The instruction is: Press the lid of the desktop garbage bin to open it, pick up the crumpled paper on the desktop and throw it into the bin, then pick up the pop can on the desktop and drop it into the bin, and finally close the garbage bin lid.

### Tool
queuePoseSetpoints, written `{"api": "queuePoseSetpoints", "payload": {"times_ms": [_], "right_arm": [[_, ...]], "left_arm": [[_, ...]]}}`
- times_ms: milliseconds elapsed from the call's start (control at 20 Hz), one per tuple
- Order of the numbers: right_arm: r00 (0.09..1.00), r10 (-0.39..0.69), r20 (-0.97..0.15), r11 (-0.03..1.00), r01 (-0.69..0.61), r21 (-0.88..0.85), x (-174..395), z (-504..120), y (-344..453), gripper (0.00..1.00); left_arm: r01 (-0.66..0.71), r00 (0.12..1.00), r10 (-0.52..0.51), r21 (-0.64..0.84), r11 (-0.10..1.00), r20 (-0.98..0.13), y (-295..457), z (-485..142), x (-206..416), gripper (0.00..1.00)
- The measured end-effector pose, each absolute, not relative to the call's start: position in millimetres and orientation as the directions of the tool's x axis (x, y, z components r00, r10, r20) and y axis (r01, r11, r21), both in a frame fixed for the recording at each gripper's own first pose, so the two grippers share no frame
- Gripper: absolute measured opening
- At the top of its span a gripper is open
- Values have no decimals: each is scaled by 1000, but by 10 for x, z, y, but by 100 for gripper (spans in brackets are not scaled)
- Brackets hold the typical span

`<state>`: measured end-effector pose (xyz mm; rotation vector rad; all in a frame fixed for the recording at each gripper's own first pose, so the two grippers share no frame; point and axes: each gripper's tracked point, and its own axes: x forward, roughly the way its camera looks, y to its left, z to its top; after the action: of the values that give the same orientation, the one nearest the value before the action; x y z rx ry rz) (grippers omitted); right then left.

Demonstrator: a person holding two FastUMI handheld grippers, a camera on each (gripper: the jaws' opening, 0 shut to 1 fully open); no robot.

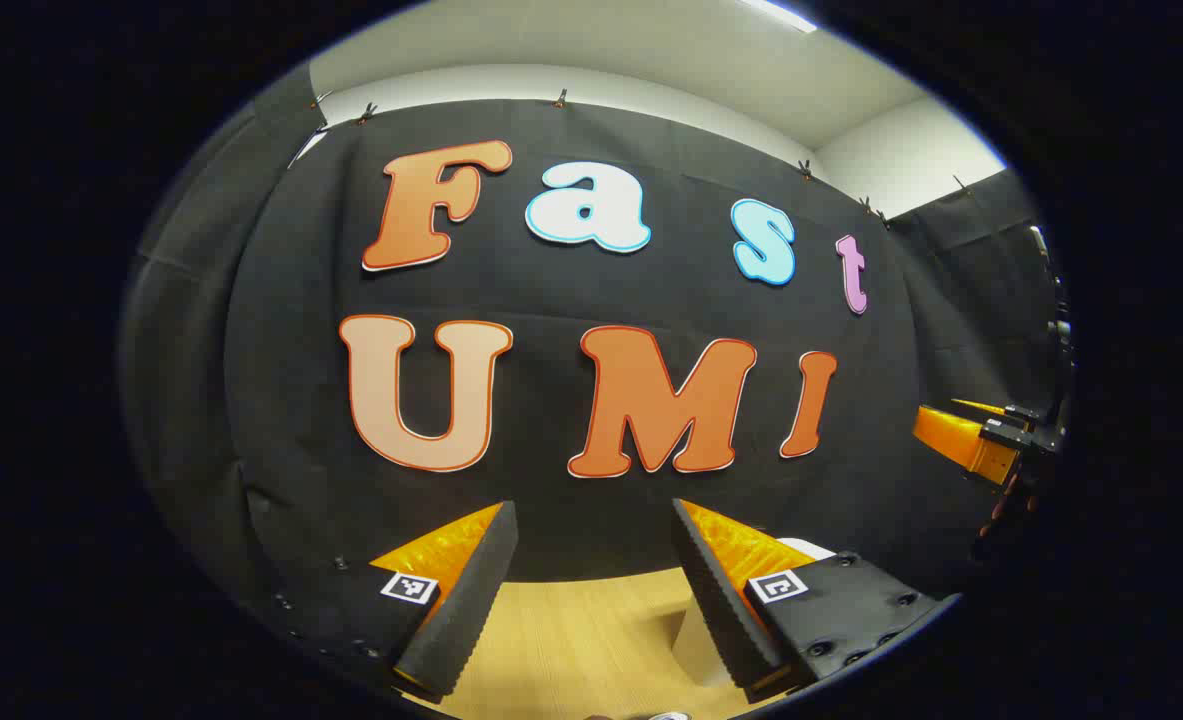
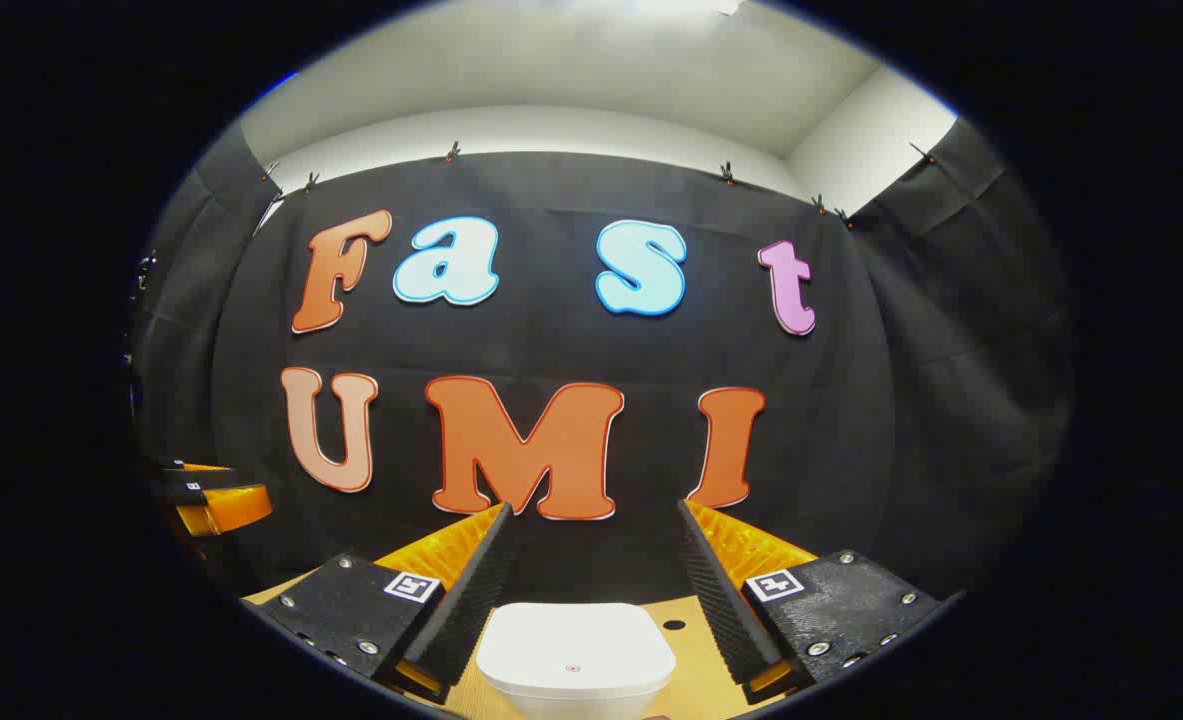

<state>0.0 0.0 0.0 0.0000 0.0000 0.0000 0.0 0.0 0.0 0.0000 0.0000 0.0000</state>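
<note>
The white garbage bin (image 2: 576, 655) stands on the wooden table (image 2: 696, 640) low in the right gripper view, its lid down. My right gripper (image 2: 593, 510) hovers above and just short of it, open, with the bin showing between the lower parts of the fingers and nothing touching them. In the left gripper view my left gripper (image 1: 594, 508) is open over the wooden table (image 1: 571, 650) with nothing between its fingers. A pale shape, probably the bin (image 1: 693, 645), peeks out from behind its right finger.
The black cloth wall rises close behind the table's far edge in both views. The right gripper (image 1: 981, 440) shows at the far right of the left gripper view, and the left gripper (image 2: 213, 505) at the far left of the right gripper view. A small dark hole (image 2: 673, 625) marks the tabletop.
</note>
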Motion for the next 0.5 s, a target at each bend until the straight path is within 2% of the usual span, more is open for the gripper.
{"api": "queuePoseSetpoints", "payload": {"times_ms": [200, 500], "right_arm": [[997, 30, -75, 998, -34, -60, 44, -282, -32, 95], [987, 118, -107, 988, -128, -88, 66, -434, 19, 95]], "left_arm": [[-7, 1000, 7, 42, 999, -10, -92, -111, 36, 97], [-55, 998, 55, 64, 996, 8, -244, -144, -76, 99]]}}
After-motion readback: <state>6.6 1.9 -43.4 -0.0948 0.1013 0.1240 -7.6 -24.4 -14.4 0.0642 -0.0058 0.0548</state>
